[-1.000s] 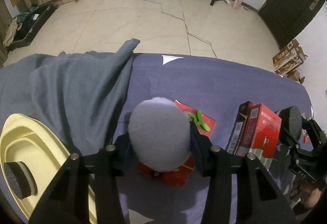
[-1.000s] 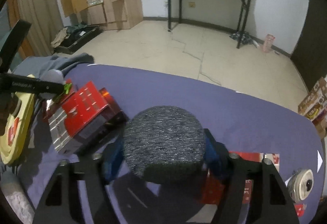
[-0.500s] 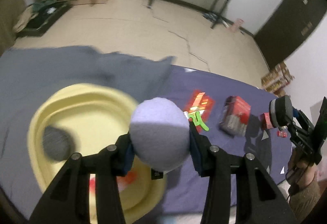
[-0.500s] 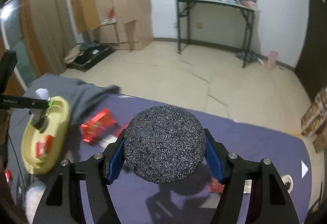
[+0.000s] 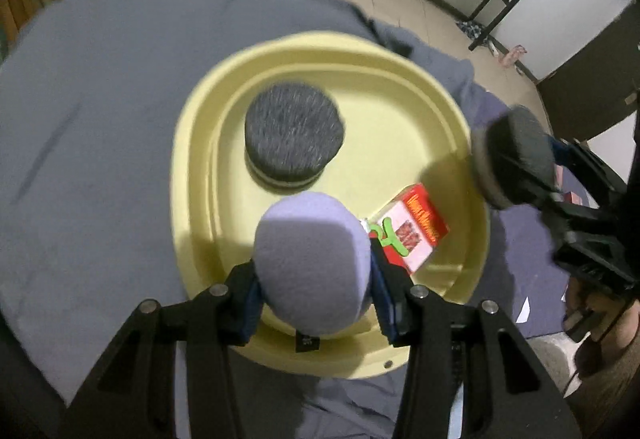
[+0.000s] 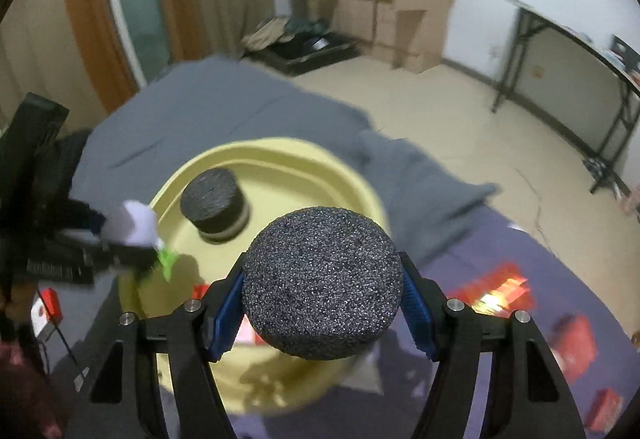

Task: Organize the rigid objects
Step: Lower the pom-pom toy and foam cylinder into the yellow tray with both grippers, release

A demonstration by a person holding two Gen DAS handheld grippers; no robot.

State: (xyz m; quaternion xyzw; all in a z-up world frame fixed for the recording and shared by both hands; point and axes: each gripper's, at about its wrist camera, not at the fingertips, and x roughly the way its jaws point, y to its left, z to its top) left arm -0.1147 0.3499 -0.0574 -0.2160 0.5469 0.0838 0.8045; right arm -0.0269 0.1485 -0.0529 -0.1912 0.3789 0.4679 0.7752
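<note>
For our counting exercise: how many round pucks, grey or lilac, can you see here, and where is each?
3. A dark puck lies in the yellow tray; a lilac puck sits between the left gripper's fingers; another dark puck sits between the right gripper's fingers. Others may be hidden.

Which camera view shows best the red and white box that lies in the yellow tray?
The left wrist view: there the red and white box lies almost fully visible inside the yellow tray, with its print showing. In the right wrist view only small parts of it show behind the right gripper.

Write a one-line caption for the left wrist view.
Left gripper carries a lilac puck over a yellow tray holding a dark puck and red box.
</note>
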